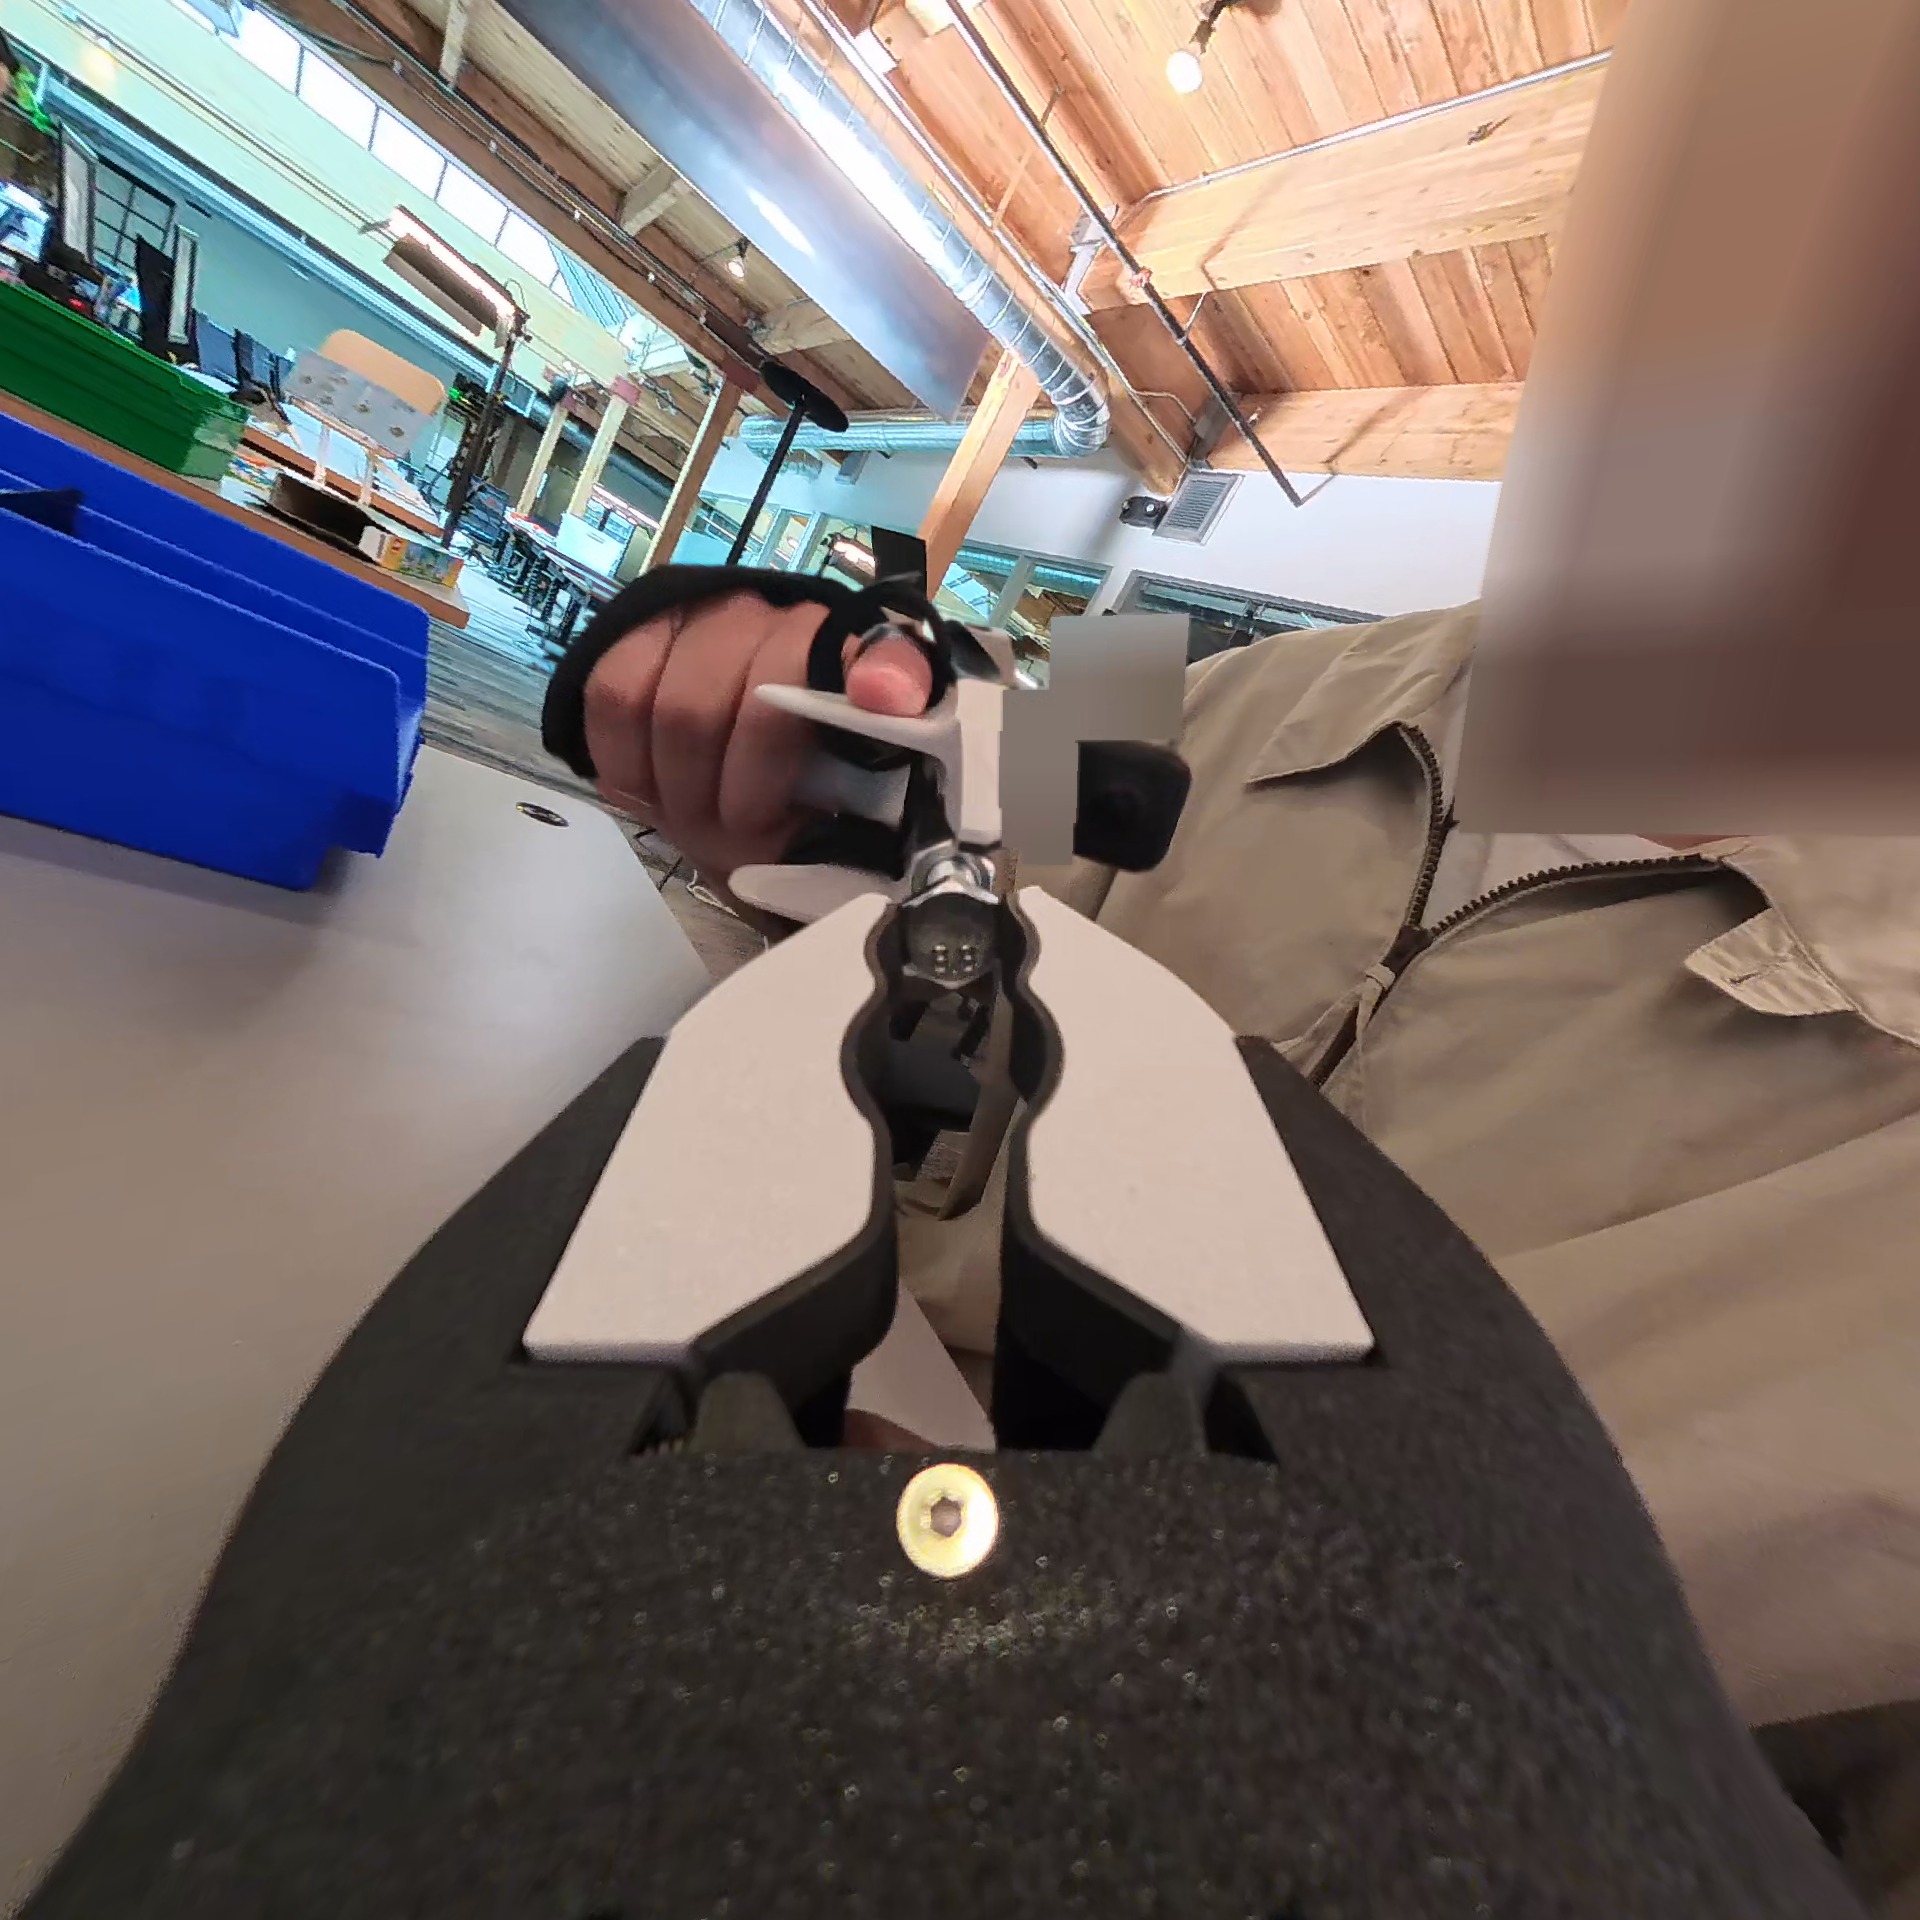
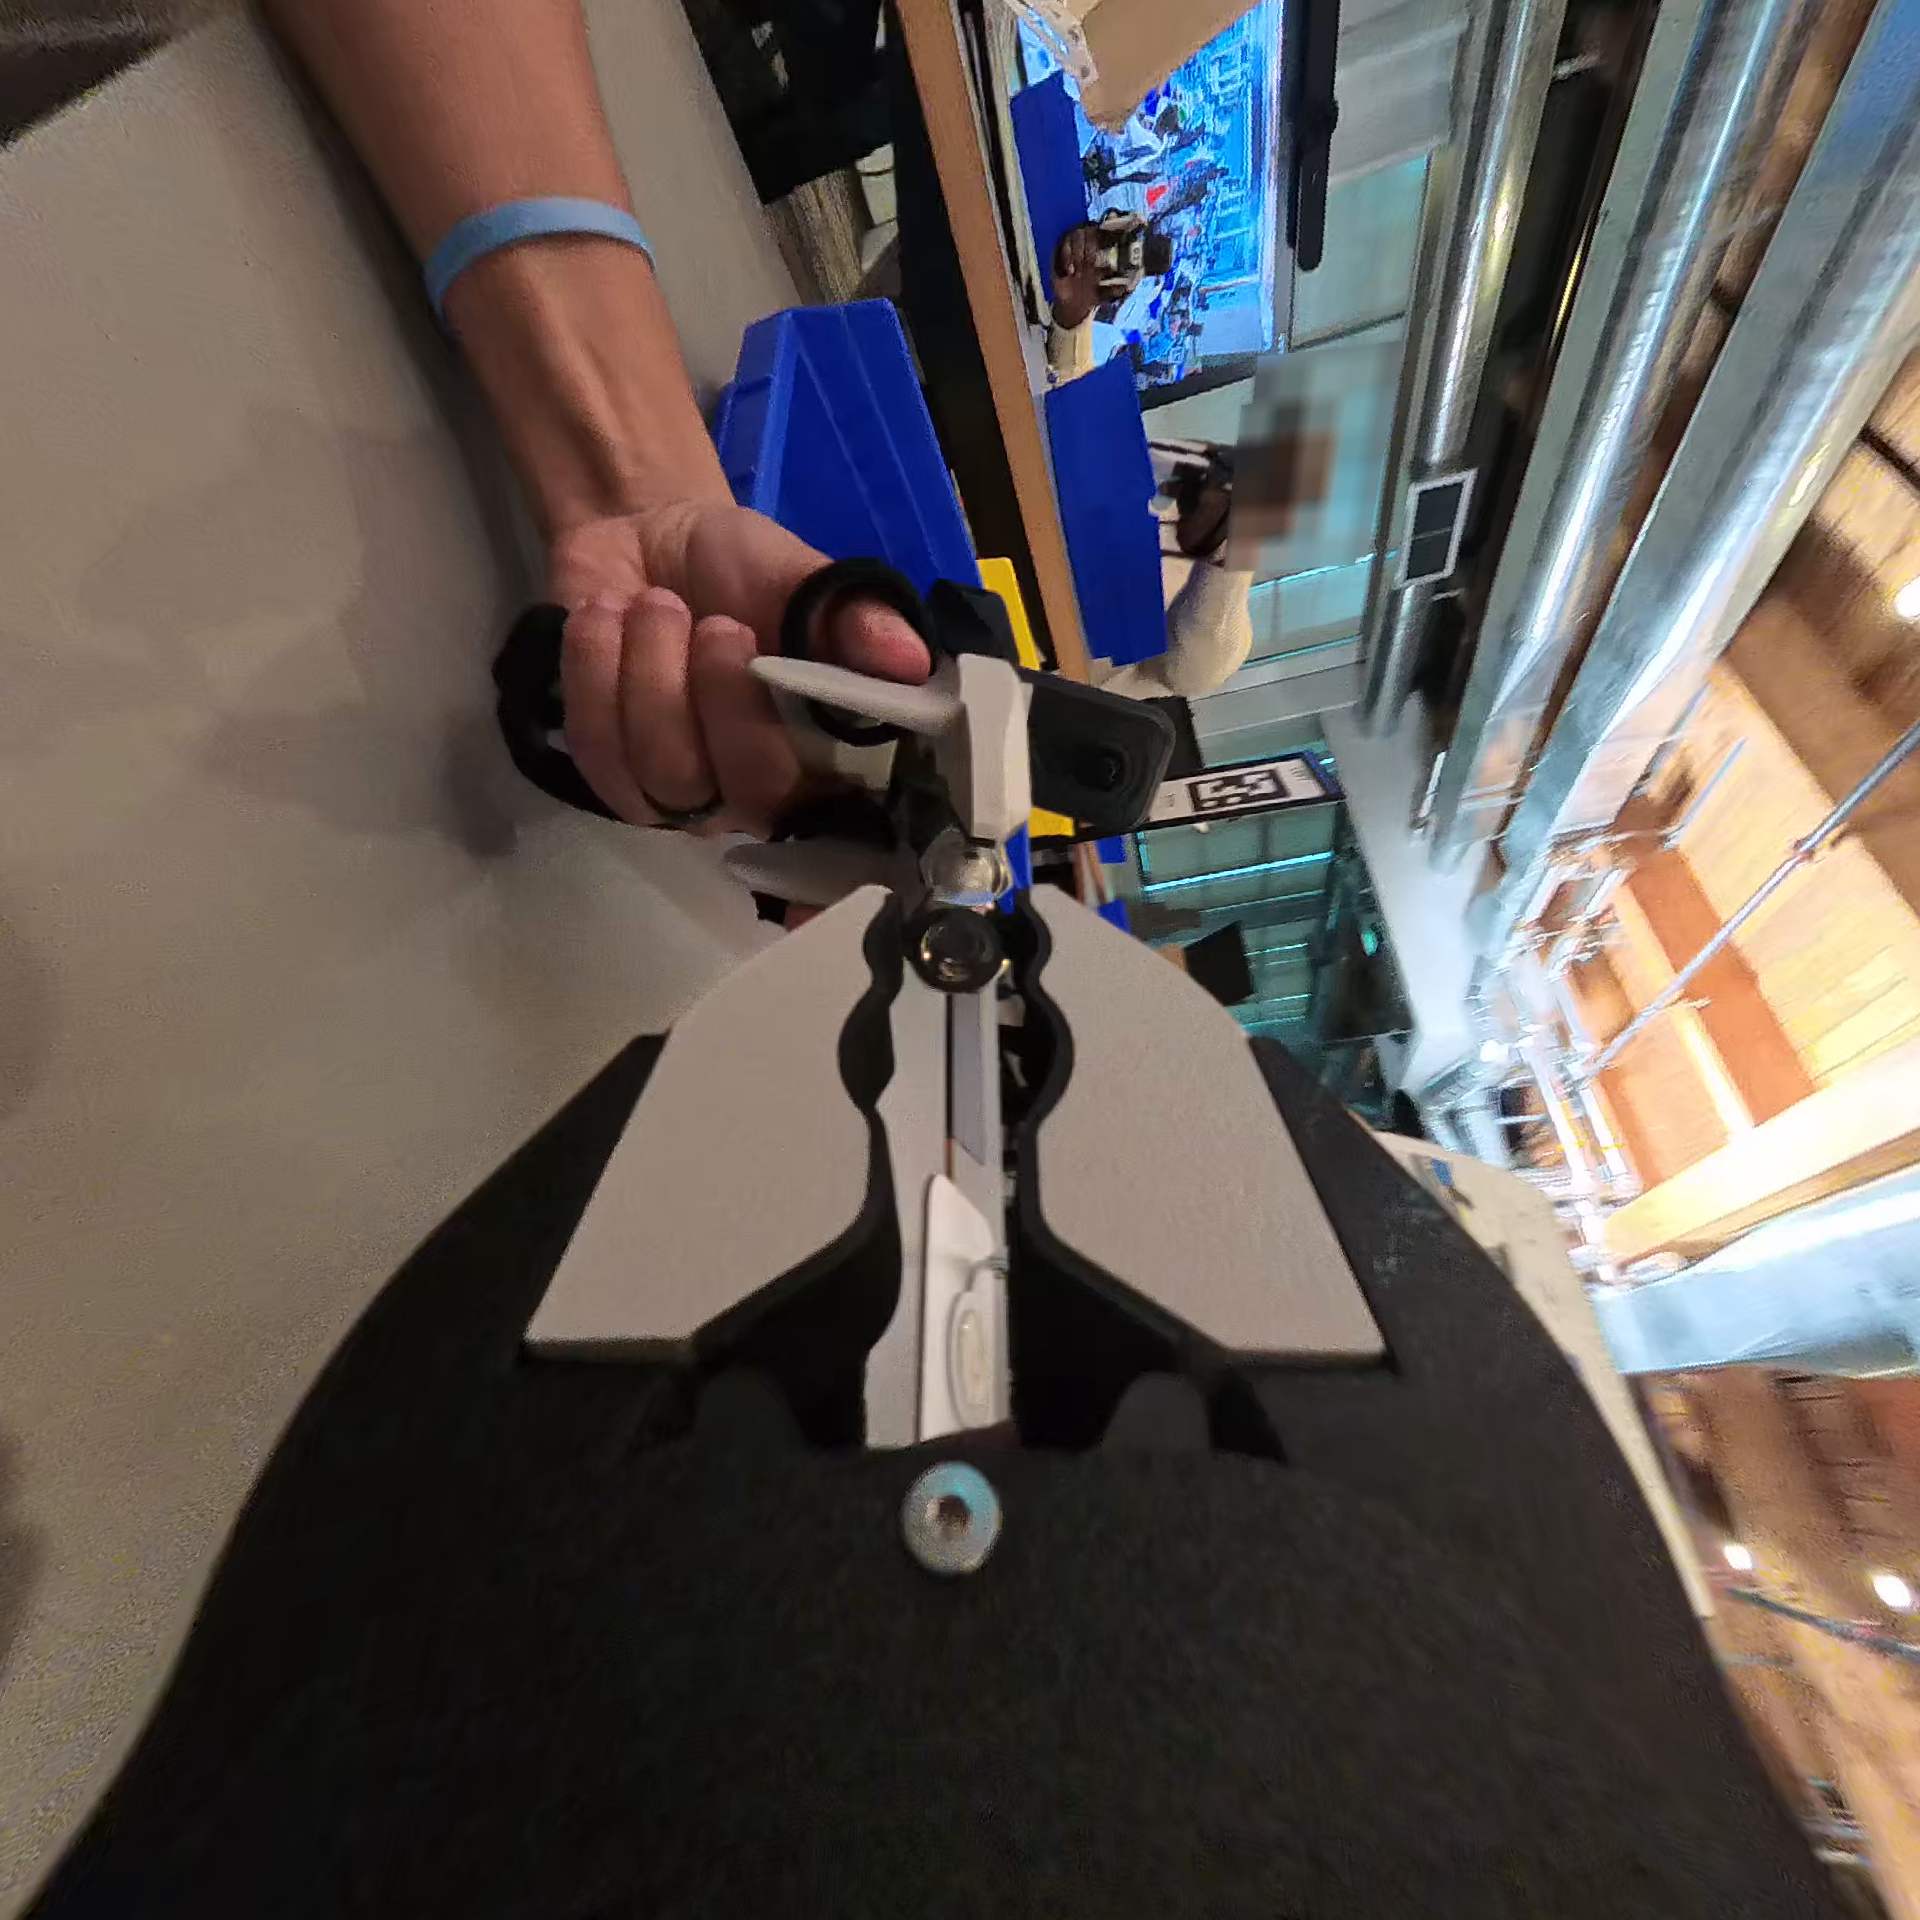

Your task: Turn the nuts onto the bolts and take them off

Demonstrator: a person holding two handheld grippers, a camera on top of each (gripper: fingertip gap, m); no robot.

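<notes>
Two grippers meet nose to nose above a pale grey table [image 1: 260,1039], under a timber-plank ceiling [image 1: 1351,260] with silver ducts [image 1: 790,187]. Blue bins [image 1: 197,686] sit on the table's far side, with a green bin [image 1: 104,384] behind them.

My left gripper [image 1: 948,951] has its fingers clenched on the bolt [image 1: 945,951], gripping its hex head, which fills the tips. My right gripper [image 2: 951,948] is clamped on the nut [image 2: 948,948], a dark ring seen end-on. Bolt and nut are lifted off the table, meeting between the two sets of tips, so they touch end to end.
</notes>
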